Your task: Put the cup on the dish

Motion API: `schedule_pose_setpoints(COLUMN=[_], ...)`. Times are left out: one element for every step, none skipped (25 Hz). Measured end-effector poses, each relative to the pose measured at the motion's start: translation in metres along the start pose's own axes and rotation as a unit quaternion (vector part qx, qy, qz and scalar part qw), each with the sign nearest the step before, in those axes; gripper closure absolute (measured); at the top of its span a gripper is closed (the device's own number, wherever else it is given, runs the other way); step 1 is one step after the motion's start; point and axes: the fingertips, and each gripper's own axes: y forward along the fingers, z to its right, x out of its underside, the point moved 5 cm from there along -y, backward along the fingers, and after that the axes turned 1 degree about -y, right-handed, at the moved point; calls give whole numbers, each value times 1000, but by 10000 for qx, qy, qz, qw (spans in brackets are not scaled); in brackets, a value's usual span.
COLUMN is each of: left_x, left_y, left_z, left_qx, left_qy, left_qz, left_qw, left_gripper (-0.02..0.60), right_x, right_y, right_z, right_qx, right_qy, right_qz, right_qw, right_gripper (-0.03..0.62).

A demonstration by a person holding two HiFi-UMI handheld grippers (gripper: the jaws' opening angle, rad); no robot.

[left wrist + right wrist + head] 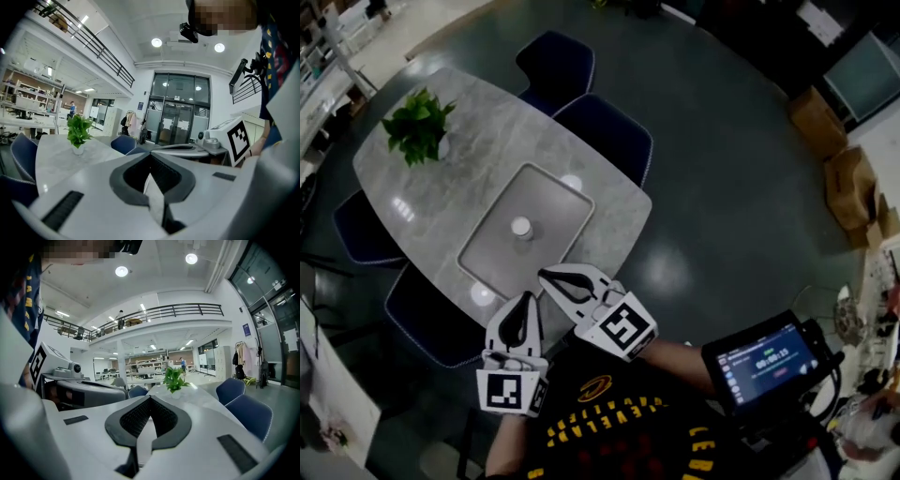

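On the head view a pale marbled table (431, 202) with rounded corners fills the upper left, and a grey rectangular dish (558, 202) lies at its middle. A small white cup (521, 228) stands upright on the dish, close to its centre. A leafy green plant (417, 127) in a small pot sits on the tabletop at about 10 o'clock from the dish, well apart from it. Dark blue chairs (609, 131) ring the table, two of them at 1 o'clock from the dish. Both grippers hang past the table's near edge, apart from the cup. The left gripper (527, 298) is at 6 o'clock from the dish and the right gripper (544, 274) is at 5 o'clock, its tip reaching in over the table's rim near the dish's near corner. In its own view each claw is pressed together with nothing caught between the dark pads, and each looks out level across the tabletop toward the plant. A lit screen (766, 361) on a dark mount sits at 3 o'clock from the right gripper, beside the person's forearm (680, 356). Brown cardboard boxes (848, 183) stand on the floor at 2 o'clock from the table.
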Motion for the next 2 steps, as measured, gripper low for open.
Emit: schedule_pose_setpoints(left_x=[1,2], left_y=[7,15], left_z=[6,13], left_qx=[129,261], left_qy=[-52,-107], left_qz=[0,4], left_qw=[9999,9996], left_gripper=[580,580], right_x=[1,2], right_y=[-7,-14], right_z=[6,13], right_qx=[136,274], right_qy=[-23,-44], right_qz=[41,92], right_qw=[9999,9996], right_gripper=[588,588])
